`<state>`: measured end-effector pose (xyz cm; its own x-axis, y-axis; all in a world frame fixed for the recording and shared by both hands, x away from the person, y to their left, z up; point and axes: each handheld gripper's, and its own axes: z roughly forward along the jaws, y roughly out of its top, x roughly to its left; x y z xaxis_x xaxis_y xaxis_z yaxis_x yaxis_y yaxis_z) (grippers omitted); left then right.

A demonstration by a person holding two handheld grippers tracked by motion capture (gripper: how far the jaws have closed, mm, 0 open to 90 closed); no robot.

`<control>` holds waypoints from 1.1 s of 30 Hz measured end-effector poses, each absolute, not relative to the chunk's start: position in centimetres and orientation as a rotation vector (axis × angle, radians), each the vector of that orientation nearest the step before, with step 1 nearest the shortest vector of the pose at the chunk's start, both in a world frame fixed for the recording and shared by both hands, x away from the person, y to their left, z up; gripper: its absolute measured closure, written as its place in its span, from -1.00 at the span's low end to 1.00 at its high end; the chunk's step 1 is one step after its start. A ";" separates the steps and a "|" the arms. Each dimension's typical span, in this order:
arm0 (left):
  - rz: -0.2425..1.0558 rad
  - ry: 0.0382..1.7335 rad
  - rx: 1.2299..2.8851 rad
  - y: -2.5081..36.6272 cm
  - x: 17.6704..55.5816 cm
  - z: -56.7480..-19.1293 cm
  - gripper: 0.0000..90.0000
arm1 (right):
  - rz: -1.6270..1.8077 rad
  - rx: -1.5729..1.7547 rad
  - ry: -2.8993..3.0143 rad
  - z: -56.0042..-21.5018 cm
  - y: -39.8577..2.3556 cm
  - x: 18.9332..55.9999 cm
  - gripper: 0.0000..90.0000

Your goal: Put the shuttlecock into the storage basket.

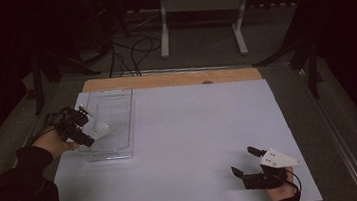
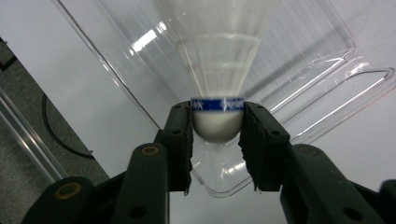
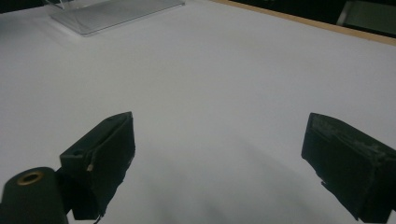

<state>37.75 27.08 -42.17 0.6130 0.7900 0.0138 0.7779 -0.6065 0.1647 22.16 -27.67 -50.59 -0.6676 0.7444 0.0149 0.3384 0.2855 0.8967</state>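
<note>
1. Shuttlecock point(image 2: 219, 70): feather skirt blurred, cut off by the top edge above the clear tray point(image 2: 327, 60).
2. Printing on the shuttlecock's blue band point(image 2: 217, 104): too small to read.

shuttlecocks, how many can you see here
1. The shuttlecock is clamped by its cork base between the left tongs, held over the clear plastic tray at the table's left side. The tray is transparent, so none seems hidden there.

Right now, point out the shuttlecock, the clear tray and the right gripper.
shuttlecock point(image 2: 217, 122): left gripper view, on its white cork base.
clear tray point(image 1: 115, 94): high view, on its far rim.
right gripper point(image 1: 243, 161): high view, between its open jaws.
</note>
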 end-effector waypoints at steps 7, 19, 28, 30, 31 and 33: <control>0.141 1.343 2.666 27.1 37.5 -41.7 0.01 | 1.348 0.974 2.154 -50.6 -27.6 22.2 -0.78; 0.089 1.328 2.595 26.2 37.4 -40.8 -0.41 | 1.348 0.972 2.150 -50.6 -27.6 22.1 -0.78; 0.079 1.255 2.565 25.3 37.2 -40.5 -1.00 | 1.348 0.976 2.149 -50.6 -27.7 22.2 -0.78; 0.098 1.221 2.577 24.8 37.0 -40.4 -1.00 | 1.349 0.975 2.150 -50.6 -27.7 22.2 -0.78; 0.085 1.209 2.568 24.4 36.9 -40.3 -1.00 | 1.349 0.975 2.150 -50.6 -27.7 22.2 -0.78; 0.089 1.196 2.574 24.3 36.9 -40.3 -1.00 | 1.349 0.975 2.149 -50.6 -27.7 22.2 -0.78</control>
